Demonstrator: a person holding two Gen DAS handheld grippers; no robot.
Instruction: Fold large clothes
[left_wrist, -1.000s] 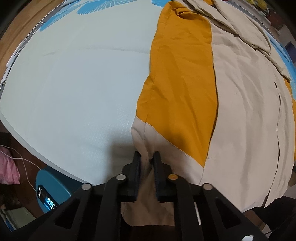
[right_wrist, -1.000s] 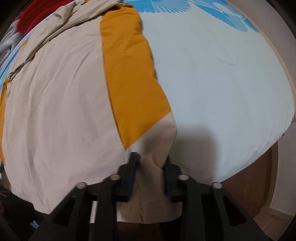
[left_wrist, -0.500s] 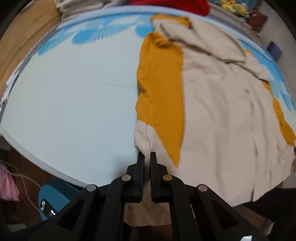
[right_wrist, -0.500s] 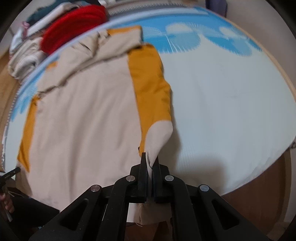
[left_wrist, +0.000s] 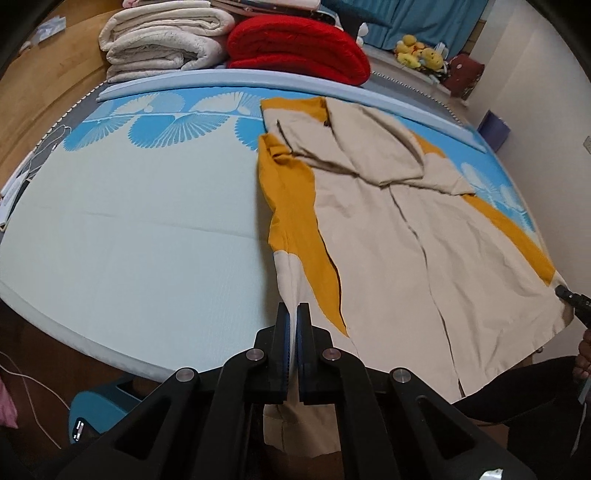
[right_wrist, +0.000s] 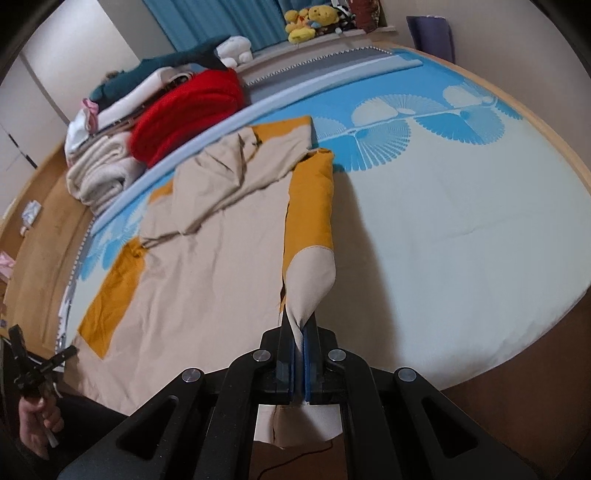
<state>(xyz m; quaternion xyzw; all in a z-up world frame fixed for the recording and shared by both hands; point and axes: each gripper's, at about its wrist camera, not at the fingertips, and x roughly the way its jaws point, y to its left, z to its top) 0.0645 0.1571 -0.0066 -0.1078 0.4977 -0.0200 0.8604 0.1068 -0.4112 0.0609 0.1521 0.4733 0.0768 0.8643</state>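
The left gripper (left_wrist: 294, 314) and right gripper (right_wrist: 298, 325) each pinch a beige hem corner of the beige-and-mustard garment (left_wrist: 399, 236), jaws pressed together on the cloth. The garment lies spread over the pale mattress (left_wrist: 140, 229), running from 6 toward 1 o'clock in the left wrist view and toward 11 o'clock in the right. Farther off, at 12 o'clock, a red blanket (left_wrist: 299, 48) and folded cream blankets (left_wrist: 166, 40) are stacked beyond the mattress edge, with blue curtains (right_wrist: 207, 22) behind.
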